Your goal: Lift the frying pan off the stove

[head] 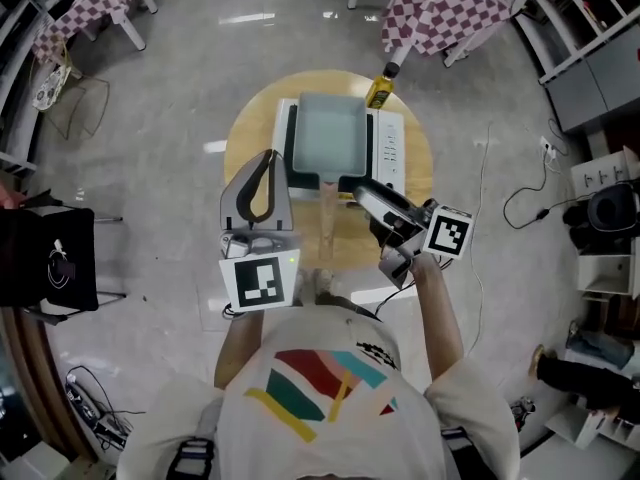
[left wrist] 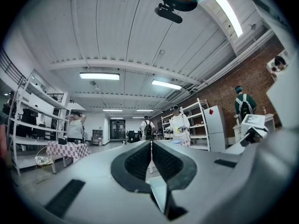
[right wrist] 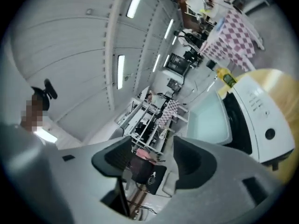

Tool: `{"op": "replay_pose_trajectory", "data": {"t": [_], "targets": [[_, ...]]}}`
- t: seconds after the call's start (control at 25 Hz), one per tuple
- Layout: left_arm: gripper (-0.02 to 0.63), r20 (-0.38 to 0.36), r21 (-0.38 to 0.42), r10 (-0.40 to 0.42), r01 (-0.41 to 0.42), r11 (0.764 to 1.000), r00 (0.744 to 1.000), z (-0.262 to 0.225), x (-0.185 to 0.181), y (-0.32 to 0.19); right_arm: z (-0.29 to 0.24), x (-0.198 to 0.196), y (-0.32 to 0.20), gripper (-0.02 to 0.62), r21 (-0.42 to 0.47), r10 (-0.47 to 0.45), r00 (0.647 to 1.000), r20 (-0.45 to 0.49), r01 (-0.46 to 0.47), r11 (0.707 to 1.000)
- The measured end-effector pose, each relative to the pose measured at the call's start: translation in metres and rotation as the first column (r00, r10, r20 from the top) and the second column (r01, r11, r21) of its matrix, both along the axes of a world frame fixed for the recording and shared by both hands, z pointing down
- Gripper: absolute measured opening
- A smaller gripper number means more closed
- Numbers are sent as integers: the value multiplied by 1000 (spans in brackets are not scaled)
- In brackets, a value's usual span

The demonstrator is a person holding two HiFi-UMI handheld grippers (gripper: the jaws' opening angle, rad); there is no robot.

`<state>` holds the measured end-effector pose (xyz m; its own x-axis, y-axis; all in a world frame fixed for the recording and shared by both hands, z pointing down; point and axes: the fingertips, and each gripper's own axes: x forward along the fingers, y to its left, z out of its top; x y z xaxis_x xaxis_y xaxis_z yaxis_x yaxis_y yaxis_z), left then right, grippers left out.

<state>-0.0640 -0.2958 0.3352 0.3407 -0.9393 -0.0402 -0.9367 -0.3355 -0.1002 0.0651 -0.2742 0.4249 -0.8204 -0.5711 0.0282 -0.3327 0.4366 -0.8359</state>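
Head view: a round wooden counter (head: 245,128) carries a white stove (head: 392,146). The square frying pan (head: 330,133) sits on the stove, its wooden handle (head: 328,216) pointing to 6 o'clock, toward the person. An oil bottle (head: 380,88) stands at 1 o'clock of the stove, near the counter's rim. The left claw (head: 266,168) is at 8 o'clock of the pan and the right claw (head: 370,196) at 5 o'clock; the handle lies between them, and neither grips it.

Left gripper view: the left claw (left wrist: 150,157) is closed on nothing. This view takes in ceiling, shelves and distant people, not the pan.

Right gripper view, tilted: the right claw (right wrist: 156,160) stands wide open with only background between its jaws. The pan (right wrist: 210,118), stove (right wrist: 261,111) and bottle (right wrist: 228,80) lie at 2 o'clock.

Clearances: bare wood is left at 9 and 3 o'clock of the stove. Grey floor (head: 180,58) surrounds the counter; checked-cloth tables (head: 440,8) stand well apart at 11 and 1 o'clock.
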Motion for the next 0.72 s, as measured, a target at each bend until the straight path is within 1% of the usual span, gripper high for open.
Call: {"op": "replay_pose_trajectory", "data": {"t": [0.12,0.24,0.36,0.48,0.6,0.72], "targets": [[6,-7,-3,-10,10,1000,1000,2,-1,1,27,4,2,247,-89,-65,995,79,71,994],[6,7,-14,-23,23,1000,1000,6,-3,1,52,1,6,250,-178,-127,980,153,153,972],[6,20,-35,-32,33,999,999,11,-4,2,84,-4,10,249,-270,-170,970,174,213,939],[6,35,-43,-39,40,998,999,15,-5,1,114,-13,10,249,-338,-213,958,194,269,902],[6,33,-60,-38,40,997,999,21,-5,-1,130,-29,12,249,-391,-246,931,271,340,855],[6,14,-74,-43,44,996,999,27,-5,-1,139,-42,16,249,-416,-277,904,327,400,816]]}}
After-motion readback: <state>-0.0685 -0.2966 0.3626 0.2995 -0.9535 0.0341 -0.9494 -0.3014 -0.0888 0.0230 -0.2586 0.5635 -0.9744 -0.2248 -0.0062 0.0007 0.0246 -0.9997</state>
